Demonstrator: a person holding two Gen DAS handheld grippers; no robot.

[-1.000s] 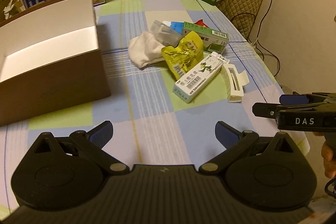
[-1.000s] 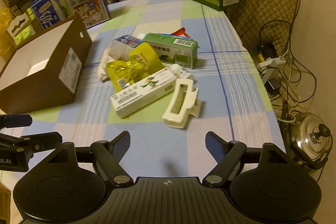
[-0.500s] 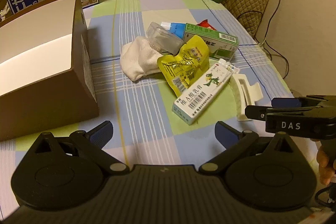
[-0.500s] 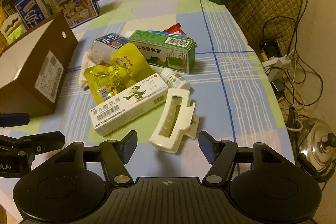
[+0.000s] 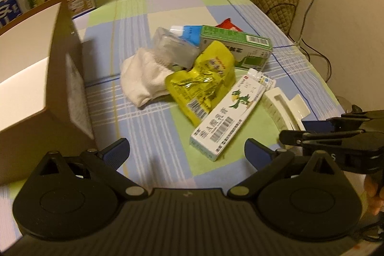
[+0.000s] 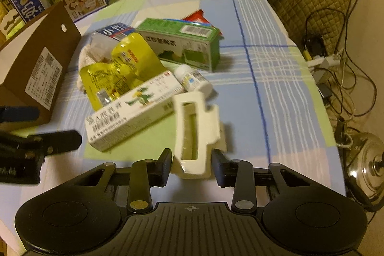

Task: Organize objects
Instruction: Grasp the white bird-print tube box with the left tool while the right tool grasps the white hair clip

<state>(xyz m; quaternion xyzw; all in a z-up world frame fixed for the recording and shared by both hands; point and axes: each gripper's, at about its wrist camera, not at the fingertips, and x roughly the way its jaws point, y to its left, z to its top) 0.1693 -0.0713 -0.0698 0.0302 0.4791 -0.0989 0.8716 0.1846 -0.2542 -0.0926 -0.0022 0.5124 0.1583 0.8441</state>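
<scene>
Left wrist view: the left gripper (image 5: 186,153) is spread wide over bare tablecloth (image 5: 148,126); a white sock (image 5: 141,78) lies at 12 o'clock. Right wrist view: a pill bottle (image 6: 193,81) (hidden in the other view) is shown; the cream hair claw (image 6: 195,136) sits between the right gripper (image 6: 192,168) jaws, narrowly set, contact uncertain. Its carton lettering is blurred.

Both grippers are built from matte black plastic: the left gripper (image 5: 186,152) is tipped with blue pads (image 5: 117,153), and silver pivot screws (image 6: 243,204) are seen around 6 o'clock.
</scene>
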